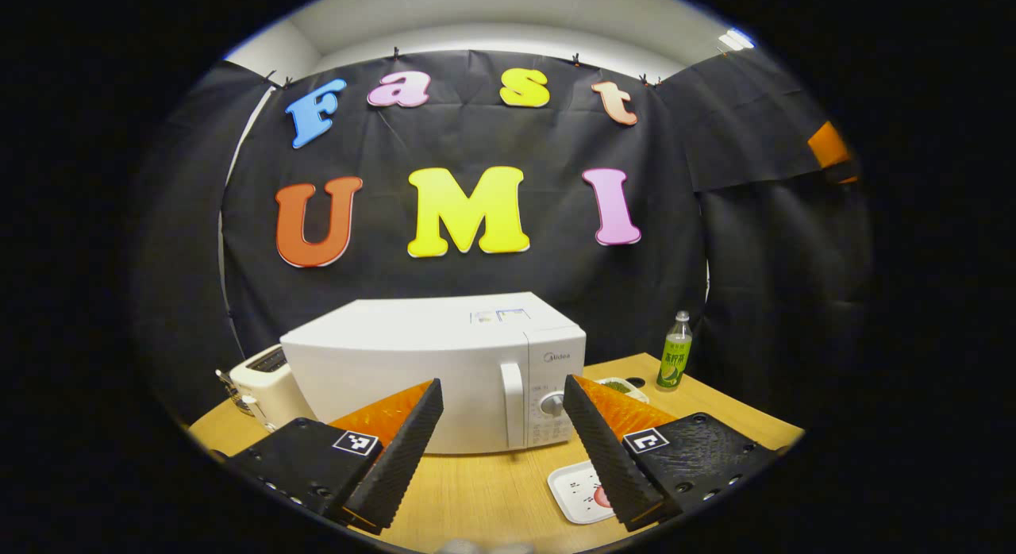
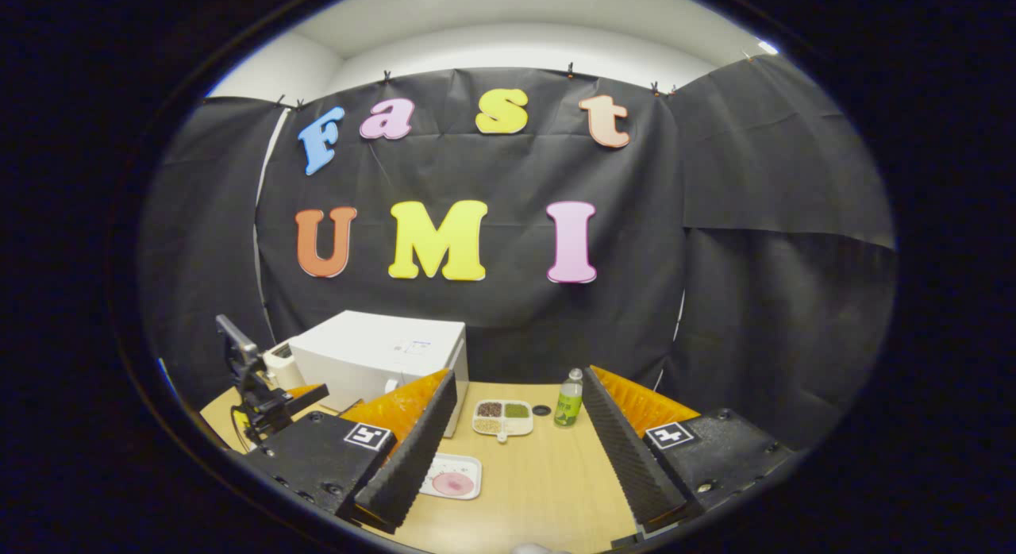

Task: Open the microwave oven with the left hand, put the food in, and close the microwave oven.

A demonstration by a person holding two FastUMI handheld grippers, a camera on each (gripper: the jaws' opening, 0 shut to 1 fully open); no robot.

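Left gripper [image 1: 500, 451] showing two black fingers with ribbed inner pads [image 1: 401, 451], bright orange wedges running behind them. Black textured blocks at the base are carrying small square black-and-white markers and sunken screws. Right gripper [image 2: 516, 455] is wearing the same kit: serrated black pads [image 2: 619, 451], orange backing, marker squares, screws near the lower edge.

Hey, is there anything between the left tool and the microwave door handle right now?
Nothing visible. The left tool is open and faces the microwave; only bare table lies before the handle. The small plate sits off to the right, out of the path.
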